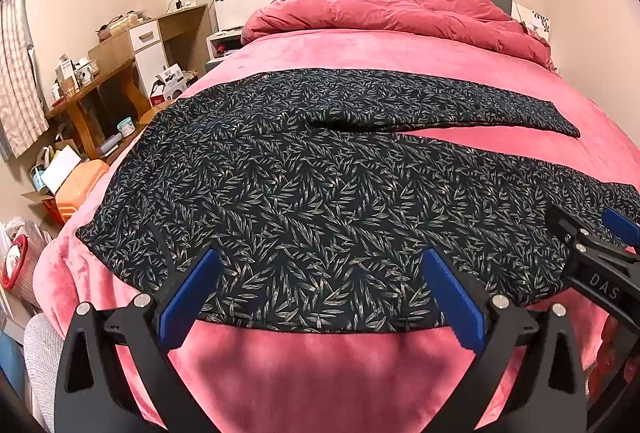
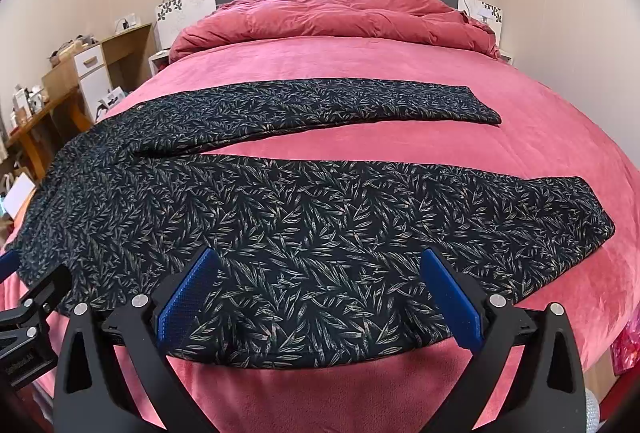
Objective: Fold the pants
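- The pants (image 1: 320, 193), dark fabric with a pale leaf print, lie spread flat across the pink blanket (image 1: 360, 49) on the bed, waist toward the left side of the bed and the two legs running off to the right.
- The legs are parted in a narrow V: the far leg (image 2: 360, 105) lies nearer the headboard, and the near leg (image 2: 360, 233) lies along the foot edge, with a strip of pink showing between them.
- The left gripper (image 1: 320, 293) is wide open, with its blue pads (image 1: 188, 297) spread well apart, and has hold of nothing. It hovers at the near edge of the pants close to the waist end, and the fabric's hem runs between the two fingers.
- The right gripper (image 2: 320, 293) is likewise spread wide and grips nothing (its pads (image 2: 452, 301) stand either side of the near leg's lower edge). It is poised over the near leg, further toward the cuff than the left one.
- Each gripper shows in the other's view: the right one at the right edge of the left wrist view, the left one at the lower left of the right wrist view.
- A crumpled red duvet (image 2: 332, 17) is heaped at the head of the bed, well apart from the pants.
- A cluttered wooden desk (image 1: 92, 85) stands left of the bed.
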